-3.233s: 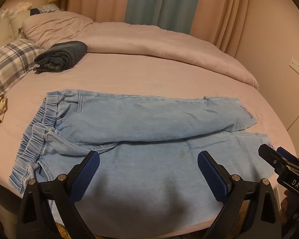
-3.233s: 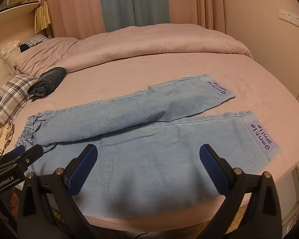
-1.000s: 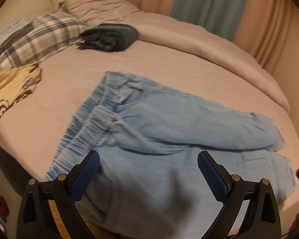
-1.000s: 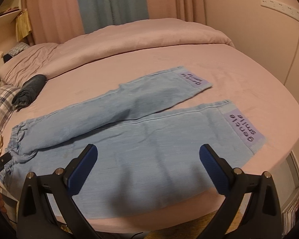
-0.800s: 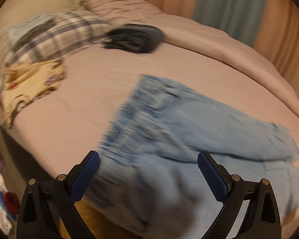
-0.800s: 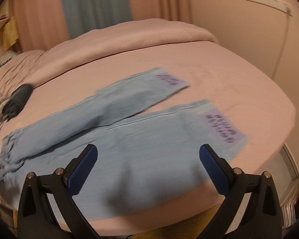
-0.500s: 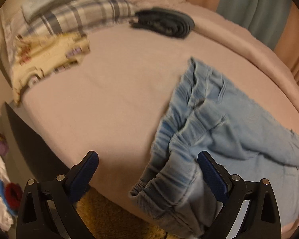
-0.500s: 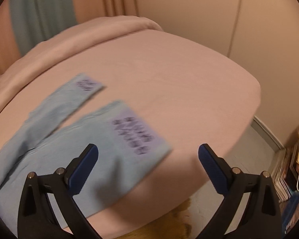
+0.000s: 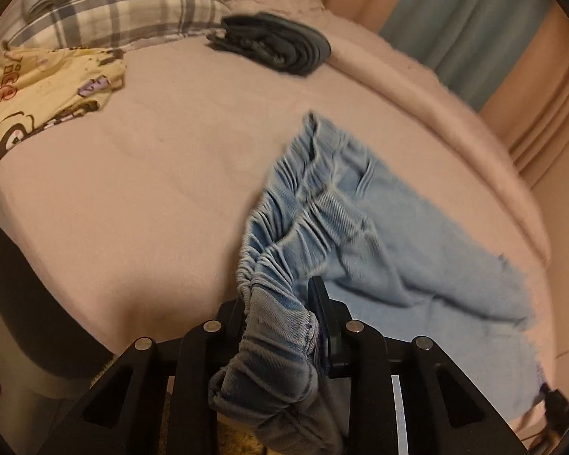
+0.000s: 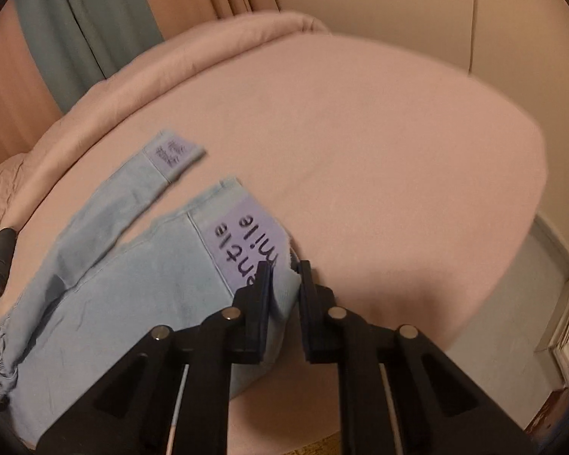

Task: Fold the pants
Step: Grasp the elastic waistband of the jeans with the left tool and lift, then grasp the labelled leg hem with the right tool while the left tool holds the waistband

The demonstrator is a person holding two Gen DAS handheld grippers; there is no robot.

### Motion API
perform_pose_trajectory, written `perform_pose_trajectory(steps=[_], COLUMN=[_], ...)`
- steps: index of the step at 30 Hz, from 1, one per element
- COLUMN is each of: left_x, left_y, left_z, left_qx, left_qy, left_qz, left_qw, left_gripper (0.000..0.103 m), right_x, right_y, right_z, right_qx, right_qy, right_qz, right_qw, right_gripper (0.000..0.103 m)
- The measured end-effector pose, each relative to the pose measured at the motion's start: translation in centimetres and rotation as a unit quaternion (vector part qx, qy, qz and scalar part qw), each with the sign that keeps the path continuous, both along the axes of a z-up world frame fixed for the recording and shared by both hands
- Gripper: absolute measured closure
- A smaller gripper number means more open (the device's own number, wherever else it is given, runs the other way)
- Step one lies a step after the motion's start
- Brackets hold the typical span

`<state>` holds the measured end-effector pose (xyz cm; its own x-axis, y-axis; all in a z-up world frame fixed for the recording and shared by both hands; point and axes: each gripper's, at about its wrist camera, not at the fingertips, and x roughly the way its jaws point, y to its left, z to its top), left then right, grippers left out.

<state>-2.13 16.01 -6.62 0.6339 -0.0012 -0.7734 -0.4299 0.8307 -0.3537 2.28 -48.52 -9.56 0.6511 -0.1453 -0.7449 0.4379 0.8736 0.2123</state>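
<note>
The pants are lying along the bed's near edge, with the left claw, having just been closing, gripping the waistband corner and the right claw, likewise just closing, pinching the labelled hem corner.

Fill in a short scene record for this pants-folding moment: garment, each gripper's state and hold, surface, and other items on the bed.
garment: light blue pants, spread on the bed, legs apart at the hems
left gripper: jaws have just been closing; shut on the elastic waistband at the near edge
right gripper: jaws have just been closing; shut on the near leg's hem by the purple label
surface: pink bed sheet
other items: folded dark garment, plaid pillow, yellow printed cloth
fold: not yet made
</note>
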Motion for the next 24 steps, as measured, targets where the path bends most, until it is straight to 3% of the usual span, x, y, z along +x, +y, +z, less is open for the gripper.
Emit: perform_pose_trajectory(steps=[3,6,9,15,16,17,18,19,20,22,24], left_x=[-0.2,0.5,1.1,0.9,0.6,0.3,-0.1,-0.6,-0.9,-1.6,-1.6], left_y=[0.3,-0.2,-0.5,-0.8,-0.5,-0.3,0.0,0.2,0.6,1.1,0.8], left_z=[0.6,-0.7,-2.2,-1.6,-1.1,-0.7,-0.1,0.7,1.3,2.7,3.5], left_qx=[-0.007,0.024,0.055,0.091,0.099,0.106,0.119,0.129,0.132,0.120,0.097], left_qy=[-0.003,0.032,0.065,0.080,0.081,0.079,0.073,0.065,0.057,0.035,0.010], left_qz=[0.005,0.007,-0.002,0.003,0.009,0.016,0.028,0.041,0.052,0.067,0.053], left_qw=[1.0000,0.9992,0.9963,0.9927,0.9917,0.9911,0.9898,0.9886,0.9883,0.9899,0.9939], left_gripper=[0.074,0.074,0.071,0.052,0.041,0.035,0.033,0.031,0.029,0.029,0.028], right_x=[-2.1,-3.9,-3.4,-0.8,-0.8,-0.9,-1.1,-1.2,-1.5,-1.7,-1.3], right_y=[-0.1,-0.7,-0.8,-0.7,-0.7,-0.6,-0.3,0.2,0.7,2.0,2.8], right_z=[3.0,4.1,2.7,-1.9,-1.4,-0.7,0.3,1.4,2.5,4.1,4.4], right_qx=[0.023,0.052,0.004,-0.029,-0.037,-0.047,-0.060,-0.075,-0.088,-0.106,-0.092], right_qy=[-0.064,-0.096,-0.047,0.060,0.064,0.070,0.067,0.057,0.046,0.028,0.017], right_qz=[-0.011,-0.028,-0.058,-0.027,-0.030,-0.039,-0.049,-0.054,-0.053,-0.029,0.005], right_qw=[0.998,0.994,0.997,0.997,0.997,0.996,0.995,0.994,0.994,0.994,0.996], right_gripper=[0.091,0.092,0.095,0.092,0.088,0.075,0.066,0.048,0.039,0.037,0.033])
